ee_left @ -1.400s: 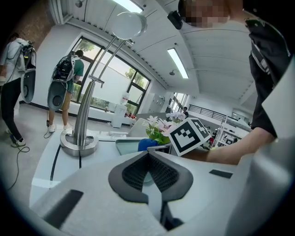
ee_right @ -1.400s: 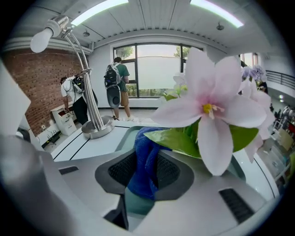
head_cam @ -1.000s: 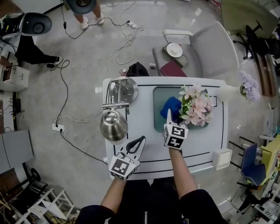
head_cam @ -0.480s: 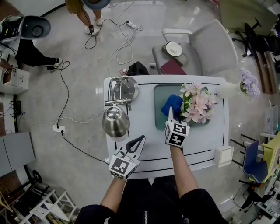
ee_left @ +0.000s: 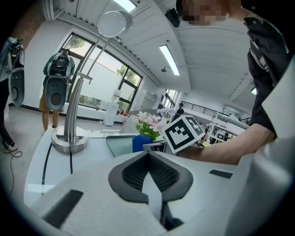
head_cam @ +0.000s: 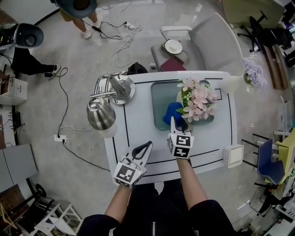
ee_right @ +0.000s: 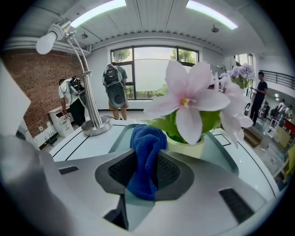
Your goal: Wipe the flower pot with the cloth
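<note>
Mostly the flower pot (ee_right: 186, 146) is hidden under its pink flowers (ee_right: 193, 103); only a pale green rim shows, just beyond the right gripper (ee_right: 146, 161). Its jaws clamp the blue cloth (ee_right: 147, 136), bunched and upright. The left gripper (ee_left: 148, 154) is closed, with nothing in it.

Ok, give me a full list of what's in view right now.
table: one, white, centre
tray: one, grey-green, table's far half
flower pot: one, pale, pink flowers, on the tray
cloth: one, blue, beside the pot
lamp: one, chrome, table's far left
box: one, white, table's near right corner
vase: one, white, purple flowers, table's far right
chair: one, grey, behind the table
plate: one, white, on the chair
book: one, dark red, on the chair
cables: several, floor
person: one, far left
left hand-held gripper: shut, empty
right hand-held gripper: shut on the cloth
</note>
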{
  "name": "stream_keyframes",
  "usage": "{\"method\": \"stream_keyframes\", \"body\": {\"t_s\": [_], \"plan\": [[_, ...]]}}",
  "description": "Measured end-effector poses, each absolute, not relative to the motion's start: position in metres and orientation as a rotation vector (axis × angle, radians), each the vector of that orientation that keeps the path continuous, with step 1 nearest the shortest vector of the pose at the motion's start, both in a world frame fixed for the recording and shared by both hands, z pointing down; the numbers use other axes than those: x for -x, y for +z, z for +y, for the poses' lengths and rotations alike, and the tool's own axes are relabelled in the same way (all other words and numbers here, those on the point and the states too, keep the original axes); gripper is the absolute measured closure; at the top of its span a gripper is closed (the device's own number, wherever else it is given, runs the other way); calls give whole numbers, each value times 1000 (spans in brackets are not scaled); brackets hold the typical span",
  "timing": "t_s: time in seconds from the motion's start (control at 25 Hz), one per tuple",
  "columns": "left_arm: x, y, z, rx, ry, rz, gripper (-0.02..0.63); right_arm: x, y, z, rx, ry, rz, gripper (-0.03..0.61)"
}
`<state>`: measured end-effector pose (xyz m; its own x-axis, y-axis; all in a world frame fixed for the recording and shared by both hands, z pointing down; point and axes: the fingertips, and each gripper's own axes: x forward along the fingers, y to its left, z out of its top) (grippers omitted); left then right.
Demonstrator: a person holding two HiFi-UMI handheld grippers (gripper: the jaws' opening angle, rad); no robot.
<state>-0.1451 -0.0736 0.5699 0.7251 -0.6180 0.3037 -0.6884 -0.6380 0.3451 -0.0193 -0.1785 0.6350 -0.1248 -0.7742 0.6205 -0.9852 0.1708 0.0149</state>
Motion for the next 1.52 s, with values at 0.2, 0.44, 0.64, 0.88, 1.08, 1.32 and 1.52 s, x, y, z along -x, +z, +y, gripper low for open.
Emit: {"method": "stream_keyframes", "body": {"t_s": [0.2,0.44,0.64,0.88,1.08,1.32,1.52], "plan": [[117,563,-58,-2520,202,-989,606,-4,634,-156,-1614,541,-1978,474],[76,551,-40,-2507,205,-1033,606,-46,628,-137,-1590,555,-2016,474],[42,542,-26,-2515,214,-1069,606,-73,608,-117,-1550,532,-2079,474],[8,525,-20,-2557,220,-1088,606,-102,572,-90,-1514,512,-2156,475],[-17,509,-12,-2564,206,-1120,606,-118,540,-66,-1468,451,-2239,474],[-36,491,4,-2588,204,-1139,607,-132,506,-41,-1449,435,-2319,474],[-48,478,23,-2616,220,-1145,606,-142,485,-13,-1438,502,-2391,474]]}}
